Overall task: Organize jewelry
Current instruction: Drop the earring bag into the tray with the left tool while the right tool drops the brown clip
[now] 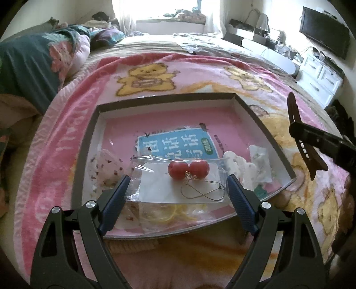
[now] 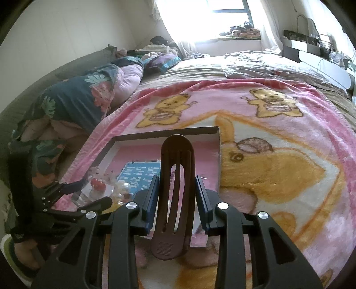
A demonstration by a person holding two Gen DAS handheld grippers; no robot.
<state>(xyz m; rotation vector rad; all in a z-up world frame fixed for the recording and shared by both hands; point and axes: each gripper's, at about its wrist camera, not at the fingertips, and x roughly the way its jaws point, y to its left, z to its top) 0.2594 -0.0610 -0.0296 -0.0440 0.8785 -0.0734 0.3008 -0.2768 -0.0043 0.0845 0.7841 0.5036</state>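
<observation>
- The left tongs [image 1: 178, 184] are spread wide and pinch nothing. They hang just above the near part of a shallow box [image 1: 262, 124].
- Between the two blue fingers [image 1: 118, 195] lies a clear bag [image 1: 153, 177] with a white card inside it.
- On that card sit two red ball earrings [image 1: 188, 169] with thin wire hooks.
- The bag lies in the box, on top of a pink book [image 1: 173, 124] with a blue label.
- Under the bag's near edge you can see something yellow [image 1: 173, 214] in another clear wrap.
- To the left of the bag is a speckled white packet [image 1: 106, 166]. To the right are some white bits [image 1: 249, 166], too blurry to name.
- The right tongs [image 2: 177, 193] are pinching a long brown hair clip [image 2: 175, 195]. The clip stands up between the fingers, round end away from the hand.
- The clip is held over the near right side of the box, not touching it. In the left view it hangs in the air past the box's right wall.
- The box rests on a pink blanket [image 1: 73, 111] with yellow bears, spread over a bed [image 2: 200, 66].
- A folded quilt [image 2: 73, 104] with flowers lies on the bed's left side.
- Far off there is a bright window [image 2: 222, 17] and white drawers [image 1: 320, 75].
</observation>
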